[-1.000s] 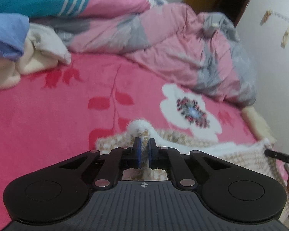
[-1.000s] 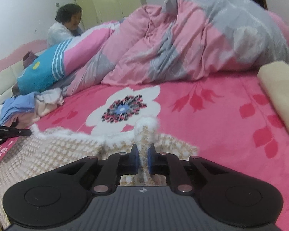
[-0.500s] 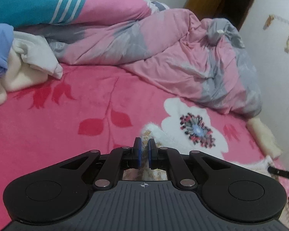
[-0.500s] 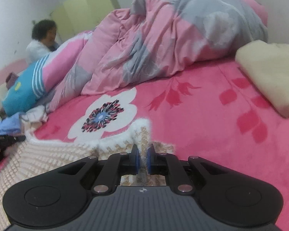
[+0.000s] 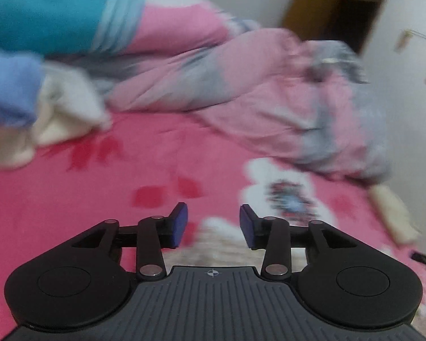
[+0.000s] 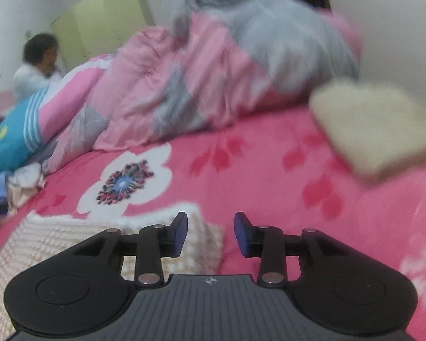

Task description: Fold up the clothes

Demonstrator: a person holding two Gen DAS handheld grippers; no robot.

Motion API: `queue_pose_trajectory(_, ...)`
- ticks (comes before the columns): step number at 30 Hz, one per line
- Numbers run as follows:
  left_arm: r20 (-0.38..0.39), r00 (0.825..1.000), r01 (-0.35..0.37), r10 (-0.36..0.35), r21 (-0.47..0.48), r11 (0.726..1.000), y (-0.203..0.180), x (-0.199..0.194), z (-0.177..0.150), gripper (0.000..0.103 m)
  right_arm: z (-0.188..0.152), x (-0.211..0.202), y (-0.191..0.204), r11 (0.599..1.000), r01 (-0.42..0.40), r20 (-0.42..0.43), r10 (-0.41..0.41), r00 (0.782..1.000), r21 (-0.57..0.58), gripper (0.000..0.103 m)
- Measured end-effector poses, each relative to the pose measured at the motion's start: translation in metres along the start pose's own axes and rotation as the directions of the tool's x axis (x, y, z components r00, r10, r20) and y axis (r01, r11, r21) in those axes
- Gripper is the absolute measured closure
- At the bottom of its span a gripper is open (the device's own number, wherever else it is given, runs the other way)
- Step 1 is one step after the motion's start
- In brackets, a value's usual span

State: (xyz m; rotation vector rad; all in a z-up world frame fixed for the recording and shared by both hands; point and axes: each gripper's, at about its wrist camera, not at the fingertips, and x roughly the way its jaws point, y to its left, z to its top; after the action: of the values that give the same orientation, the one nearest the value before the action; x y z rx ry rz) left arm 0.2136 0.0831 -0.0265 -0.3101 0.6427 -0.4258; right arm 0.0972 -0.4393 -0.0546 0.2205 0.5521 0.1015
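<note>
We are viewing the bed (image 6: 269, 187) ahead; the knit garment (image 6: 56, 236) is lying flat, just below and left of the right gripper (image 6: 210, 234), under the left gripper (image 5: 213, 227). Both are gaping wide, holding nothing. Further folds: undetermined.

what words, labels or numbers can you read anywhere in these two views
None can be read in either view.
Left gripper and right gripper: each bears only a small crosshair mark, no letters.
Blue cushion: a yellow spot, too blurred to tell if it is text.

Beige-white knit garment (image 6: 56, 238); pink floral bedspread (image 6: 269, 176); pink-grey quilt (image 6: 213, 71); blue gripper pads (image 6: 181, 233)
</note>
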Motion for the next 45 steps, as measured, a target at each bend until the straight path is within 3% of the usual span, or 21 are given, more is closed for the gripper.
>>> queue_pose_trajectory(3,-0.058,0.992,0.115,-0.111,0.065,0.991,-0.048,-0.001,-0.003,0.051,0.012,-0.015,0.043,0.988,-0.096,0.006,0.098,0.995,-0.123,0.064)
queue_pose_trajectory(6,-0.119,0.986,0.136,-0.113,0.2,0.97,-0.098,0.022,-0.025,0.051,0.009,0.002,0.089,0.954,-0.168,-0.047,0.161,0.986,-0.248,0.065)
queue_pose_trajectory(8,-0.15,0.986,0.113,-0.068,0.312,0.943,-0.124,0.043,-0.049,0.051,-0.005,0.032,0.107,0.939,-0.18,-0.129,0.148,0.98,-0.291,0.065)
queue_pose_trajectory(10,-0.114,0.993,0.019,0.034,0.434,0.901,-0.136,0.06,-0.076,0.051,-0.027,0.064,0.114,0.926,-0.162,-0.209,0.093,0.973,-0.341,0.065)
queue_pose_trajectory(12,-0.06,0.991,-0.07,0.118,0.524,0.849,-0.142,0.072,-0.1,0.047,-0.035,0.068,0.114,0.914,-0.156,-0.188,0.089,0.978,-0.375,0.065)
queue_pose_trajectory(15,-0.039,0.989,-0.097,0.14,0.542,0.835,-0.146,0.059,-0.093,0.047,-0.018,0.055,0.121,0.917,-0.128,-0.199,0.054,0.978,-0.379,0.065)
queue_pose_trajectory(18,-0.014,0.996,-0.069,0.087,0.5,0.863,-0.146,0.047,-0.082,0.047,-0.011,0.038,0.126,0.896,-0.097,-0.135,0.042,0.99,-0.434,0.065)
queue_pose_trajectory(20,-0.049,0.996,-0.036,0.068,0.486,0.873,-0.15,0.057,-0.083,0.045,-0.016,0.05,0.121,0.901,-0.069,-0.147,0.006,0.989,-0.429,0.066)
queue_pose_trajectory(21,-0.087,0.993,-0.029,0.082,0.488,0.872,-0.151,0.066,-0.088,0.043,-0.017,0.053,0.117,0.904,-0.056,-0.148,-0.008,0.989,-0.423,0.065)
queue_pose_trajectory(24,-0.07,0.993,-0.054,0.1,0.481,0.875,-0.148,0.079,-0.101,0.034,-0.015,0.049,0.103,0.918,-0.023,-0.132,-0.032,0.991,-0.395,0.065)
queue_pose_trajectory(29,-0.09,0.993,-0.034,0.082,0.44,0.897,-0.138,0.078,-0.097,0.03,-0.012,0.042,0.08,0.937,0.033,-0.108,-0.074,0.991,-0.347,0.065)
queue_pose_trajectory(31,-0.086,0.993,-0.036,0.082,0.442,0.896,-0.139,0.078,-0.098,0.029,-0.023,0.056,0.059,0.951,0.043,-0.153,-0.094,0.984,-0.308,0.066)
queue_pose_trajectory(34,-0.08,0.993,-0.045,0.09,0.447,0.893,-0.14,0.078,-0.098,0.028,-0.021,0.057,0.032,0.981,-0.002,-0.162,-0.03,0.986,-0.196,0.07)
queue_pose_trajectory(39,-0.081,0.993,-0.045,0.089,0.439,0.897,-0.139,0.078,-0.098,0.027,0.001,0.005,0.015,0.985,0.064,-0.095,-0.08,0.992,-0.163,0.073)
queue_pose_trajectory(45,-0.074,0.993,-0.05,0.092,0.44,0.897,-0.139,0.077,-0.099,0.026,0.006,-0.095,-0.015,0.951,0.223,-0.001,-0.228,0.974,-0.217,0.074)
